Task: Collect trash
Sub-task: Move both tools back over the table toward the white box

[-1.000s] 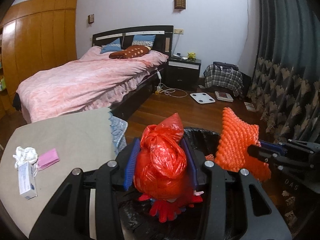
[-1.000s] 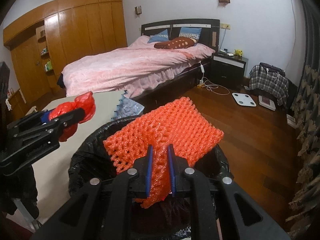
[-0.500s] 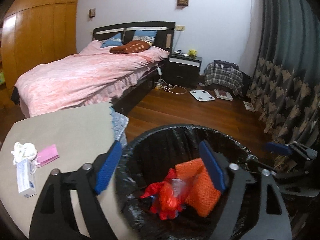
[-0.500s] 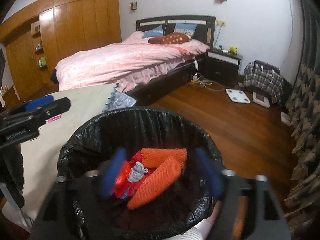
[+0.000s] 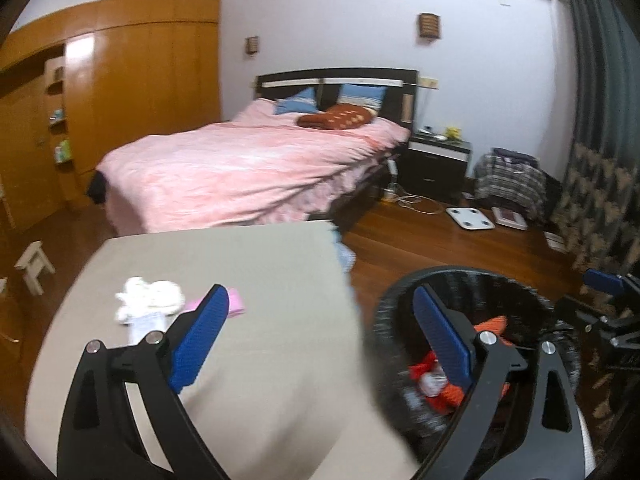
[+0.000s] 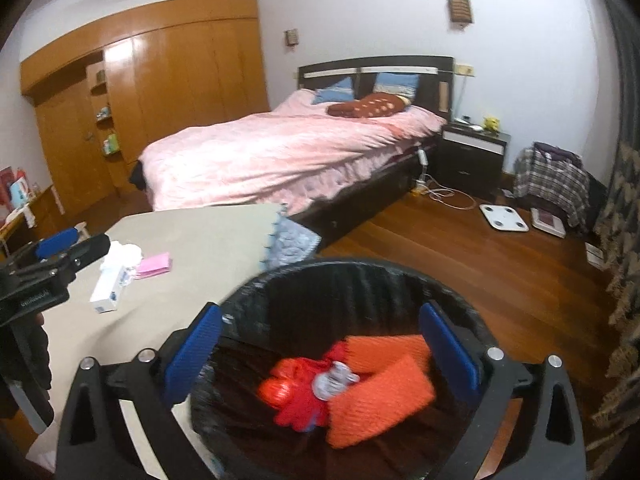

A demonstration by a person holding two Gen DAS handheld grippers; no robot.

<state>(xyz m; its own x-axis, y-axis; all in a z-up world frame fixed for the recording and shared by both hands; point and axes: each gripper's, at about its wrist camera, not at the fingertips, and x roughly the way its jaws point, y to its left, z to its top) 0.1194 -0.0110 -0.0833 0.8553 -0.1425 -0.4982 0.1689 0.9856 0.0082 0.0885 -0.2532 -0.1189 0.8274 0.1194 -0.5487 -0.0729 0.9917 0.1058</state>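
Note:
A bin lined with a black bag point(image 6: 360, 276) stands beside the table; it also shows in the left wrist view point(image 5: 460, 276). Inside lie a red plastic bag point(image 6: 288, 394) and orange foam netting point(image 6: 380, 396). My right gripper point(image 6: 320, 352) is open and empty above the bin. My left gripper point(image 5: 320, 336) is open and empty, over the table's right edge. On the table point(image 5: 260, 280) lie a white crumpled tissue point(image 5: 148, 300), a pink packet point(image 5: 236, 303) and a white box point(image 6: 108, 290).
A pink bed point(image 5: 248, 176) stands behind the table. A nightstand point(image 5: 434, 162), a white scale point(image 5: 470, 218) and a plaid bag point(image 5: 508, 184) are on the wooden floor. Curtains point(image 5: 596, 184) hang at the right. A small stool point(image 5: 34, 264) is at the left.
Both grippers opened and dropped the red bag and the orange netting into the bin. My left gripper has since swung left over the table.

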